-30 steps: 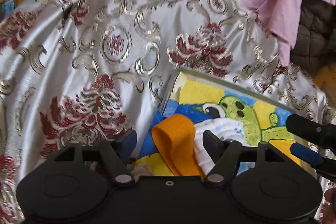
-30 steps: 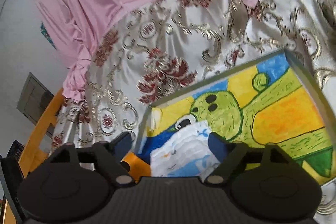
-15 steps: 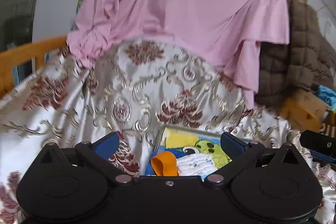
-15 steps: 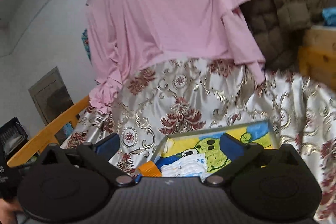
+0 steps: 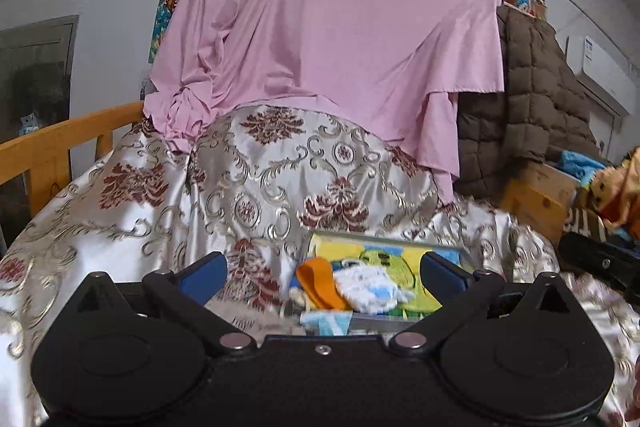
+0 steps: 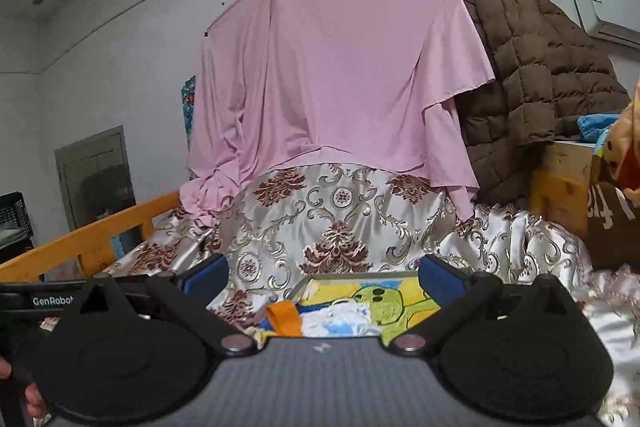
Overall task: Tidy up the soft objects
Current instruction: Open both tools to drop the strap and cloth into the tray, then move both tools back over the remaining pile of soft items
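Note:
A shallow tray painted with a green cartoon figure lies on the patterned satin cloth. Inside it rest an orange folded cloth and a white-and-blue soft cloth. A small light-blue piece sits at the tray's near edge. My left gripper stands open, well back from the tray, nothing between its blue pads. My right gripper is open too, pulled back and empty. The right gripper's body shows at the left wrist view's right edge.
A pink sheet hangs from a line on the wall behind. A brown quilted coat drapes at the right over cardboard boxes. A wooden rail runs along the left. An air conditioner is mounted at upper right.
Both grippers drew back and rose away from the tray, leaving the orange and white-blue cloths in it. Their jaws spread wider. The view now takes in the wall and hanging sheet.

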A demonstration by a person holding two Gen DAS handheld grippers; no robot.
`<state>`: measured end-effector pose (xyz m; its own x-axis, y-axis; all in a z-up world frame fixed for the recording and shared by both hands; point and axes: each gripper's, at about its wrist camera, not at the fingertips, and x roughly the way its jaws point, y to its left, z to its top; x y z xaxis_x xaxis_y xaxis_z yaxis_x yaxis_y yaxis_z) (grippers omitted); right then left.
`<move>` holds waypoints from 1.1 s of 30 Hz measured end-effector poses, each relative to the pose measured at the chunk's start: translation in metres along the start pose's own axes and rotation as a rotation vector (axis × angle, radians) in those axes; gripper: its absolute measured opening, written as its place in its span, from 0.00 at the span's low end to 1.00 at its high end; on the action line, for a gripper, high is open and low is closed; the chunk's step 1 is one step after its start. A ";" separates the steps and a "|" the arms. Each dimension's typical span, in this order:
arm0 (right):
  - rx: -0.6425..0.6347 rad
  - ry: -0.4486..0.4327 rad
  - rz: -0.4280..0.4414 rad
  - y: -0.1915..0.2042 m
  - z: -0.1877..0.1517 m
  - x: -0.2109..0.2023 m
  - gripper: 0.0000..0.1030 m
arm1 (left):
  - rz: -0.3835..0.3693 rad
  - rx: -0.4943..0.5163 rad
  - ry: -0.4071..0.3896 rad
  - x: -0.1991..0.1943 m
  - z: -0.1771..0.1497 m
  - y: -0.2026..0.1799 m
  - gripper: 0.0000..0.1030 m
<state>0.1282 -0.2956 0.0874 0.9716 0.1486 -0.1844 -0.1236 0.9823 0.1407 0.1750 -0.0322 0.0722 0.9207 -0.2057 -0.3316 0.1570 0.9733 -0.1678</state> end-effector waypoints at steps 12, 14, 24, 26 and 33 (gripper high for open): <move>0.019 0.051 -0.036 0.018 -0.040 -0.066 1.00 | 0.009 0.004 0.091 -0.064 -0.034 0.027 0.99; 0.018 0.060 -0.045 0.022 -0.045 -0.074 1.00 | 0.007 0.018 0.106 -0.071 -0.040 0.030 0.99; -0.108 0.168 -0.169 0.047 -0.084 -0.098 1.00 | -0.082 0.074 0.237 -0.070 -0.070 0.028 0.99; -0.123 0.196 -0.182 0.051 -0.093 -0.098 1.00 | -0.110 0.084 0.268 -0.066 -0.076 0.025 0.99; -0.194 0.293 -0.231 0.062 -0.111 -0.088 1.00 | -0.162 0.127 0.360 -0.050 -0.091 0.012 0.99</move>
<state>0.0125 -0.2353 0.0041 0.8829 -0.0790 -0.4629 0.0275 0.9928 -0.1170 0.0981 -0.0194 0.0021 0.7005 -0.3583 -0.6172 0.3533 0.9255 -0.1363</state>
